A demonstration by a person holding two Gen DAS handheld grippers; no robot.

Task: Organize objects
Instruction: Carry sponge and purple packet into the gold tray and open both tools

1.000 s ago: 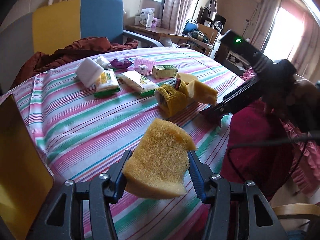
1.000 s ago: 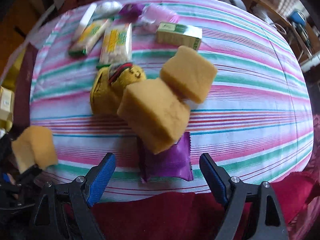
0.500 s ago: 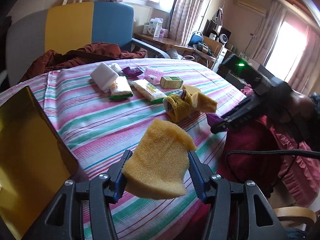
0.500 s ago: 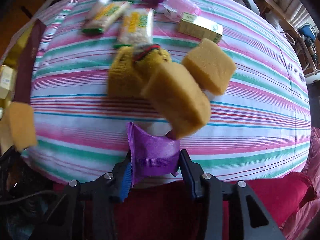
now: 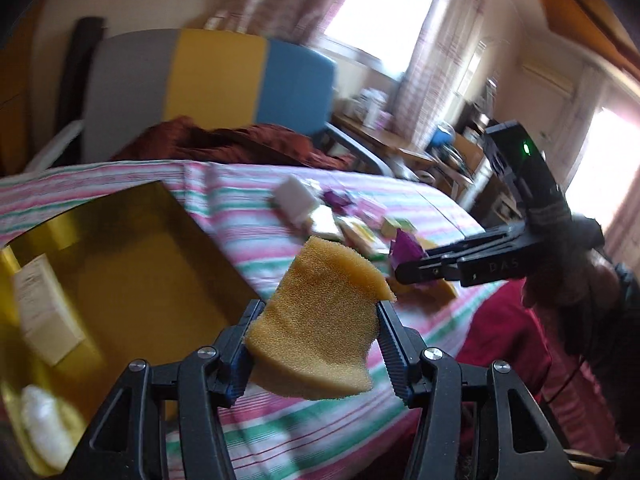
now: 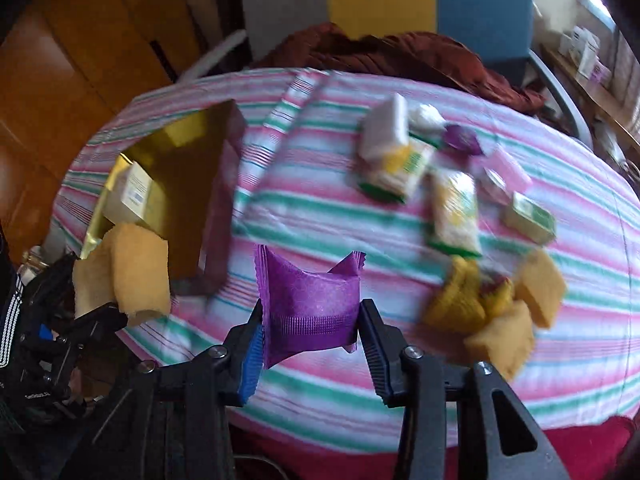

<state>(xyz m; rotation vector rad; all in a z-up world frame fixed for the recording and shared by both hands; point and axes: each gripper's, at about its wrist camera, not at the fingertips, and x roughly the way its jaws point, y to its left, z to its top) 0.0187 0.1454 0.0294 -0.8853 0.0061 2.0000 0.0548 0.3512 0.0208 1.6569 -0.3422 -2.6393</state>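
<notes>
Your left claw (image 5: 316,344) pinches the yellow foam sponge (image 5: 320,320), your right claw (image 6: 310,344) the purple foil sachet (image 6: 308,304), both clear of the striped worktop (image 6: 320,208), presumably bound for the gold-lined open box (image 5: 132,256) left of each.

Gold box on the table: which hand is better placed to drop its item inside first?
Probably the left. The left gripper holds the yellow sponge right beside the open gold box. The right gripper, jaws shut on the purple packet, is farther from it, over the striped cloth.
</notes>
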